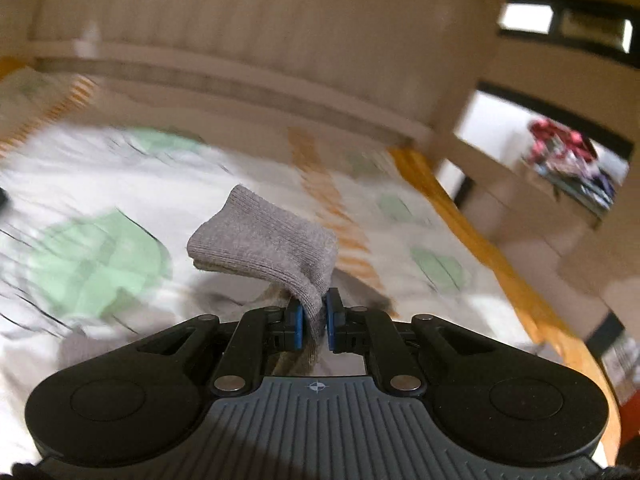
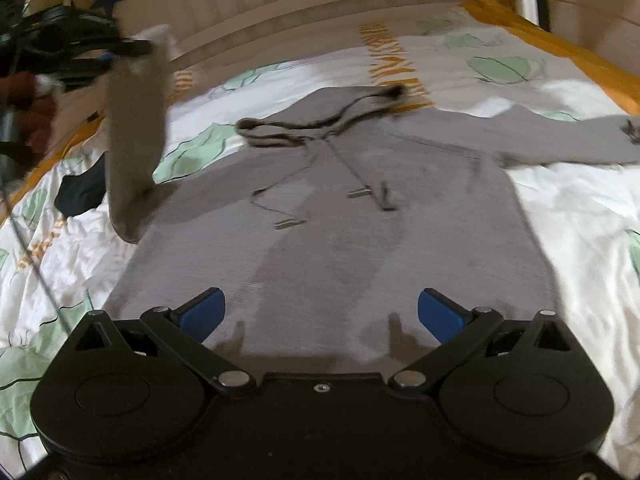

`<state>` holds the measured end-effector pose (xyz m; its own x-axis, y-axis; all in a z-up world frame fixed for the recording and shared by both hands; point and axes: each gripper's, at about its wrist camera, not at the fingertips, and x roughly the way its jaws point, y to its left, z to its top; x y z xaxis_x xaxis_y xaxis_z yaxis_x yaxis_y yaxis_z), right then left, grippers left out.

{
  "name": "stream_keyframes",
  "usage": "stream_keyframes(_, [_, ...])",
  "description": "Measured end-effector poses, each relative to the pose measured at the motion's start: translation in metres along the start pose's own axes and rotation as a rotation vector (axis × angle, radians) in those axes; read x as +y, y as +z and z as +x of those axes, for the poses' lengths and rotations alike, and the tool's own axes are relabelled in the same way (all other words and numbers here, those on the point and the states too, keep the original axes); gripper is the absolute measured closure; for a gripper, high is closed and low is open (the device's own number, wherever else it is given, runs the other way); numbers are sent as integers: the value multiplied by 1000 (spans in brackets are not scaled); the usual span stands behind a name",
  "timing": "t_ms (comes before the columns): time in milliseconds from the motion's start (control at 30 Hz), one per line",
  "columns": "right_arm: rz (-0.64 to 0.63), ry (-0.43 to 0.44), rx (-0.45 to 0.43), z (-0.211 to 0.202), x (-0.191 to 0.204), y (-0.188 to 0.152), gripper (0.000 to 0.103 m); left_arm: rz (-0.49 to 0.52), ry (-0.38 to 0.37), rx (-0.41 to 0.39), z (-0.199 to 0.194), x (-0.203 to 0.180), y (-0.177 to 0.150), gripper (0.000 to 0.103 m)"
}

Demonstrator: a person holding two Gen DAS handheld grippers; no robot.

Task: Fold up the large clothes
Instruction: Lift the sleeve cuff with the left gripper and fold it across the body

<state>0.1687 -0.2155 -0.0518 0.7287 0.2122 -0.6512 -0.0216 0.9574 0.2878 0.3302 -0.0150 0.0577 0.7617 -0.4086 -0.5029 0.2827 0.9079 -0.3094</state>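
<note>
Grey sleeve cuff (image 1: 264, 236) pinched in left claw (image 1: 313, 320), bedding blurred; right claw (image 2: 321, 314) gapes empty.

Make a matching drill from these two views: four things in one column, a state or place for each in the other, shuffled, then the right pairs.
Things
1. left gripper
2. right gripper
3. hood
4. raised sleeve

States
A. lying flat at the far end of the hoodie
B. open, nothing between the pads
C. shut on a grey knit cuff
D. lifted off the bed, hanging from the cuff

Pairs: 1-C, 2-B, 3-A, 4-D
</note>
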Motion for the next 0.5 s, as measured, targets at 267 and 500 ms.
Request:
stream_keyframes(267, [57,-28,3,-8,-30,-6,1,1,-39,152,74,-49,-55,74])
stream_keyframes(500, [67,-57,9,-7,-41,-7,1,103,-79,190,49,-62,-84,54])
